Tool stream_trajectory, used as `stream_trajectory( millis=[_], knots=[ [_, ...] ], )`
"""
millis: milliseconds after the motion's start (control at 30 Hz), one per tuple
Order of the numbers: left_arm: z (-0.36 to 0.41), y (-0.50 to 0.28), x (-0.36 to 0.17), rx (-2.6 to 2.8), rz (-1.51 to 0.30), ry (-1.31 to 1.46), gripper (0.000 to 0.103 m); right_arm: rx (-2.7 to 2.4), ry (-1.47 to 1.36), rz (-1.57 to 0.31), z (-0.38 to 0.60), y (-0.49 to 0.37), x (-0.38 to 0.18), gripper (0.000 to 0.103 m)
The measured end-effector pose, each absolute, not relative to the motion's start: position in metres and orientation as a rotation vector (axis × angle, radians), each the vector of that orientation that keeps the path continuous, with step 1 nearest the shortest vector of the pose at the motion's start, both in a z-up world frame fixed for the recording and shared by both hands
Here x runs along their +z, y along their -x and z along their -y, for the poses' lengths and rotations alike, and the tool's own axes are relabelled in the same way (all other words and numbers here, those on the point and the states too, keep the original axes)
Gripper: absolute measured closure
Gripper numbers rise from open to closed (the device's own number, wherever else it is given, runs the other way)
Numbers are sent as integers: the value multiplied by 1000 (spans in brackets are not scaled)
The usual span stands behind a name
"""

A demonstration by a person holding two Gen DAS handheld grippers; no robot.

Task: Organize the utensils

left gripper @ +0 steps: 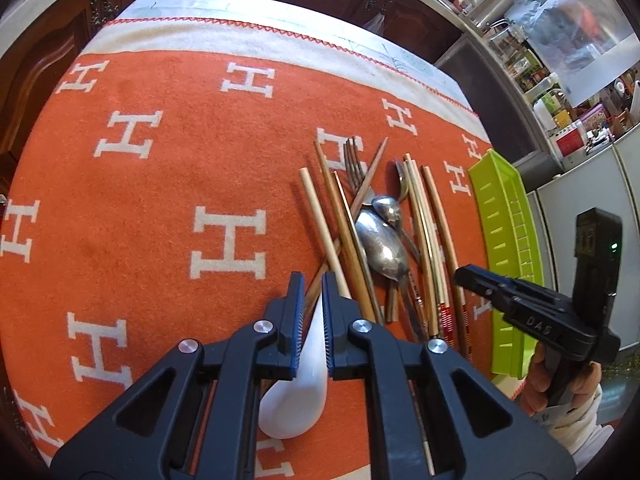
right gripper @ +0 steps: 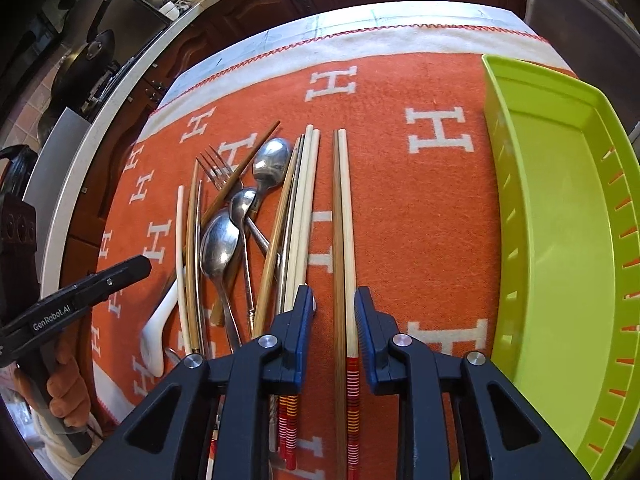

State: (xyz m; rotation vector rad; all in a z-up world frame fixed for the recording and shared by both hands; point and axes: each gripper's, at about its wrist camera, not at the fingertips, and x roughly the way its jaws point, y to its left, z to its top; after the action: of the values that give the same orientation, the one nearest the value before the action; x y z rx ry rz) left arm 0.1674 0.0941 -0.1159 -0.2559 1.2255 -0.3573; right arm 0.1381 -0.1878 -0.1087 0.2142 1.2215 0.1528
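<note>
Jaws of the left gripper (left gripper: 312, 280) straddle the white spoon (left gripper: 298, 396) handle, seemingly unclamped; the right gripper (right gripper: 334, 300) stands parted over a chopstick pair (right gripper: 344, 240). Remaining utensils (right gripper: 240, 224) lie heaped on the orange cloth (right gripper: 420, 220), beside the green tray (right gripper: 560, 220).

From my right wrist view, the tray (right gripper: 560, 220) sat on the blanket (right gripper: 420, 200) at frame right. A chopstick pair (right gripper: 344, 240) lay centre, the spoons (right gripper: 224, 240) and fork (right gripper: 216, 170) left of it, the ladle spoon (right gripper: 158, 328) lower left.
</note>
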Motion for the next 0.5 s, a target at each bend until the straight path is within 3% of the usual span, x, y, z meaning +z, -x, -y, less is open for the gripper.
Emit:
stream_trajectory(
  millis=[500],
  knots=[
    [-78, -168, -122, -389, -1224, 220, 96, 113, -87, -1209, 183, -144, -113, 92]
  ],
)
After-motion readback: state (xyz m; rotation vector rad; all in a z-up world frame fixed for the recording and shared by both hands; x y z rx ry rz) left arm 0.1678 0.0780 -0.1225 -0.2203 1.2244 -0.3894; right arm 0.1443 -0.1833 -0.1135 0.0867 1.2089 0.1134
